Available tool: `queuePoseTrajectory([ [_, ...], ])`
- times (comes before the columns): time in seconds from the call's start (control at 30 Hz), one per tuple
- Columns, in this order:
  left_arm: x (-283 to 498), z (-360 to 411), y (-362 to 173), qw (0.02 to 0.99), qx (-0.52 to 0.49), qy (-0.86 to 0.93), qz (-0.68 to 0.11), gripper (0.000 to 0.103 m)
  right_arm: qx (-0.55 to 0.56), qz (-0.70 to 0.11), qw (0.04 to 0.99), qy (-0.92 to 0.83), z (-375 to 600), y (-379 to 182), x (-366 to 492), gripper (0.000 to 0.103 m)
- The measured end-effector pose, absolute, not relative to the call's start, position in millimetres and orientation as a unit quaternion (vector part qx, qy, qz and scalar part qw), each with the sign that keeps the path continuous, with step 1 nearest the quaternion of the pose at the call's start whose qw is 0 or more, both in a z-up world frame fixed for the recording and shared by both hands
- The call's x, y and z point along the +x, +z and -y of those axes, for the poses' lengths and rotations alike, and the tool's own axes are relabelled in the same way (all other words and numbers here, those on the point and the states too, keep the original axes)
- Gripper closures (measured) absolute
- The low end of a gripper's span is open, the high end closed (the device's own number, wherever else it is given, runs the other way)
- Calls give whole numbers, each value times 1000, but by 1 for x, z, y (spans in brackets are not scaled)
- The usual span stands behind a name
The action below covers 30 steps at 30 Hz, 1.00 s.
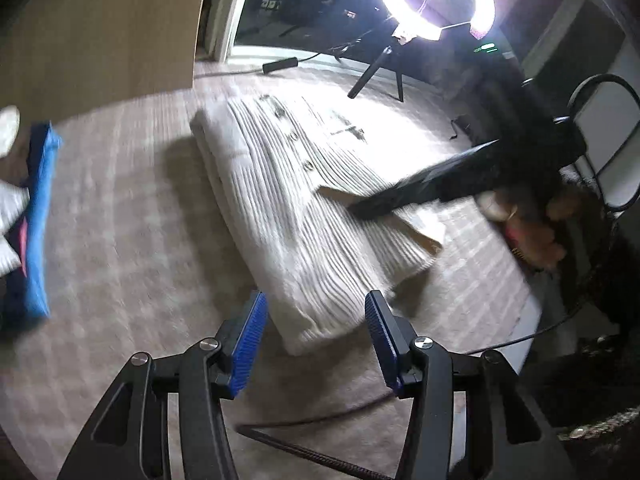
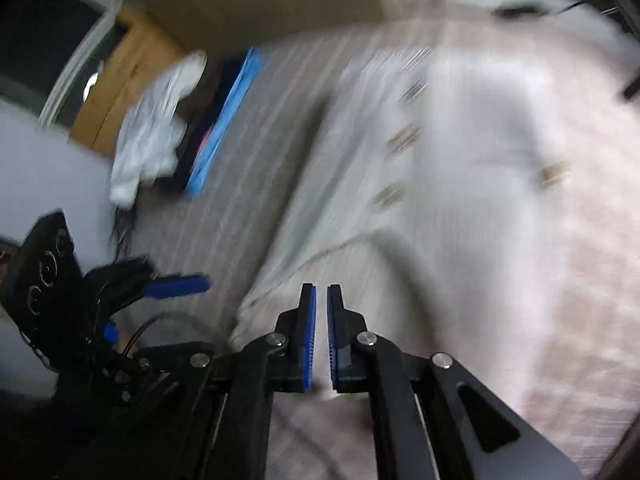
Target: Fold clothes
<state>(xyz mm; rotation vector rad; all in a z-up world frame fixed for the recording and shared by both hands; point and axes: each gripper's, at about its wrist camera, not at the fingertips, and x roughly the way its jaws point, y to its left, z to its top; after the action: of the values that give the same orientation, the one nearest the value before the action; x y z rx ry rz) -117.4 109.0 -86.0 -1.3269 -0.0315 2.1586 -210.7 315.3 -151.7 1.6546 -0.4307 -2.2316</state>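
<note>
- A pale striped carpet (image 1: 120, 208) covers the floor.
- A bright ring light (image 1: 436, 4) stands on a dark tripod (image 1: 376, 72) before a dark window (image 1: 304, 4).
- A tan wall panel (image 1: 104, 28) rises at left.

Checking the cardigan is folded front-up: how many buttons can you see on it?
4 in the blurred right wrist view: three down the cardigan front, one apart to the right. More may be hidden.

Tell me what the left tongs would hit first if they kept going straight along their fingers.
Most likely the near end of the cream ribbed cardigan, which lies straight ahead between the open fingers of the left tongs. Depth is unclear; they might meet the rug just short of it.
</note>
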Motion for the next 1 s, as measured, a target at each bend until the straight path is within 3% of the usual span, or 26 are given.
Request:
queuePoseTrajectory([
  [0.1, -140, -122, -91, 300, -492, 817, -5, 54, 549, 116, 99, -821, -342, -145, -218, 97],
  [0.27, -174, -159, -130, 321, -524, 789, -15, 54, 579, 96, 64, -807, -362, -189, -230, 100],
  [0.33, -171, -171, -131, 326, -517, 790, -50, 53, 577, 118, 76, -804, -369, -178, -230, 99],
  [0.43, -175, -166, -111, 341, -499, 796, -39, 52, 545, 125, 84, -824, -374, -153, -237, 95],
  [0.57, -205, -151, -100, 307, -478, 823, -4, 51, 505, 126, 83, -850, -376, -138, -266, 74],
  [0.7, -236, -141, -111, 273, -476, 835, 32, 51, 506, 133, 88, -848, -381, -154, -293, 74],
  [0.8, -254, -153, -126, 276, -486, 829, 32, 51, 539, 78, 58, -837, -385, -177, -300, 77],
  [0.83, -260, -159, -134, 282, -496, 821, 28, 50, 548, 88, 54, -830, -391, -186, -301, 76],
  [0.9, -258, -173, -143, 296, -489, 820, -11, 36, 539, 125, 67, -831, -402, -188, -299, 76],
  [1.0, -253, -176, -135, 300, -496, 815, -32, 35, 536, 119, 84, -831, -403, -173, -290, 75],
])
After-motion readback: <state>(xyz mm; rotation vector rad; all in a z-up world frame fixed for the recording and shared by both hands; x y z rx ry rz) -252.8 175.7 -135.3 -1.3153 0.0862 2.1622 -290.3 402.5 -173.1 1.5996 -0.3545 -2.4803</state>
